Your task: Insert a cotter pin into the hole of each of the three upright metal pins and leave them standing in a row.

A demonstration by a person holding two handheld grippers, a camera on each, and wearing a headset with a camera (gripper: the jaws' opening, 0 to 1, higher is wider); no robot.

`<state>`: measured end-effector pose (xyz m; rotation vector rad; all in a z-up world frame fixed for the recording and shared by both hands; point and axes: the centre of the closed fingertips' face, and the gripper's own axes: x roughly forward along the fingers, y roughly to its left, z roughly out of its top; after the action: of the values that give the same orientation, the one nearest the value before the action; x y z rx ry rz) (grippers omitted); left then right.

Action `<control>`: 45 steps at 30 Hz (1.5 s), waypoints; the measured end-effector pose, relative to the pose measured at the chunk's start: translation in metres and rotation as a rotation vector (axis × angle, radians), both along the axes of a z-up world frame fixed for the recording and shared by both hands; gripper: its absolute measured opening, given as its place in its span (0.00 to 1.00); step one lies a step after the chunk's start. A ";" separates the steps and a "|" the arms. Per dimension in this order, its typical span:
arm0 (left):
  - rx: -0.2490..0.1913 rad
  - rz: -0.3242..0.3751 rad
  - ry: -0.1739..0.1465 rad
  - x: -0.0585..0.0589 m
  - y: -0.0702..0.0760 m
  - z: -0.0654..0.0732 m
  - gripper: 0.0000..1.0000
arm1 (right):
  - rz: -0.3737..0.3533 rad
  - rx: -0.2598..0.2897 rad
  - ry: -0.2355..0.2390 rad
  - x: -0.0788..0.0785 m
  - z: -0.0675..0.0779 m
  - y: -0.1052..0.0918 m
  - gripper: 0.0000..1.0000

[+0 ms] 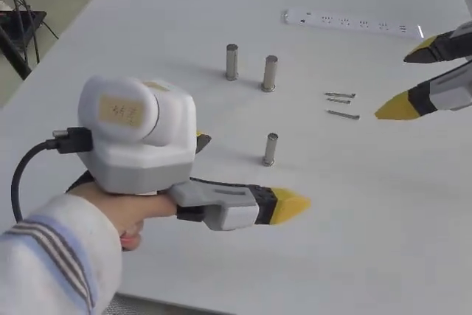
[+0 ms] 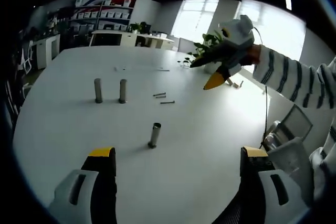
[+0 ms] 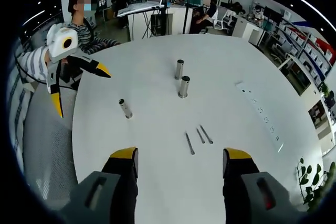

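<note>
Three upright metal pins stand on the white table: two side by side at the back (image 1: pixel 231 62) (image 1: pixel 269 73) and one alone nearer me (image 1: pixel 271 149). Right of them lie three thin cotter pins (image 1: pixel 340 97), close together and flat. My left gripper (image 1: pixel 247 172) hovers open near the front edge, left of the near pin (image 2: pixel 155 135), holding nothing. At the right edge my right gripper (image 1: pixel 398 82) is open and empty too, just right of the cotter pins (image 3: pixel 197 139). Its own view has the pins (image 3: pixel 184 86) ahead of its jaws.
A white power strip (image 1: pixel 354 23) lies at the back right of the table (image 1: pixel 221 256). The table's front edge runs just below my left hand. Office desks and shelves stand beyond the table.
</note>
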<state>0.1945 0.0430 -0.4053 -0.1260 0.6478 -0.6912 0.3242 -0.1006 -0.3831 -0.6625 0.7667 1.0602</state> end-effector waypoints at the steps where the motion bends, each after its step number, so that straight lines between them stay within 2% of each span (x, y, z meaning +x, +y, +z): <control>1: -0.001 0.003 0.000 0.000 0.001 0.000 0.98 | 0.003 0.000 0.001 0.003 -0.001 0.002 0.58; 4: 0.006 0.005 0.001 0.001 0.003 -0.002 0.97 | 0.026 -0.007 0.006 0.012 -0.006 0.008 0.54; 7: 0.009 0.004 0.001 0.002 0.003 -0.003 0.97 | 0.054 -0.039 0.017 0.020 -0.014 0.011 0.52; 11: 0.026 -0.012 -0.001 0.003 0.002 -0.006 0.97 | 0.082 -0.066 0.042 0.022 -0.024 0.013 0.45; 13: 0.024 -0.012 -0.001 0.005 0.001 -0.007 0.97 | 0.092 -0.081 0.059 0.025 -0.030 0.013 0.41; 16: 0.019 -0.015 -0.003 0.006 0.000 -0.007 0.97 | 0.124 -0.112 0.067 0.030 -0.040 0.013 0.29; 23: 0.008 -0.025 0.012 0.005 -0.003 -0.013 0.97 | 0.137 -0.137 0.098 0.040 -0.059 0.018 0.21; 28: 0.011 -0.029 0.019 0.005 -0.002 -0.016 0.96 | 0.145 -0.181 0.130 0.044 -0.076 0.018 0.19; 32: 0.003 -0.029 0.032 0.005 -0.002 -0.018 0.96 | 0.173 -0.233 0.127 0.050 -0.089 0.014 0.16; 38: 0.014 -0.038 0.042 0.003 -0.003 -0.022 0.95 | 0.164 -0.248 0.141 0.057 -0.102 0.011 0.11; 45: 0.020 -0.044 0.059 0.001 -0.004 -0.028 0.94 | 0.149 -0.254 0.144 0.065 -0.110 0.010 0.10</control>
<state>0.1952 0.0387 -0.4333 -0.1144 0.7151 -0.7256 0.3895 -0.0910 -0.4934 -0.8775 0.9999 1.1658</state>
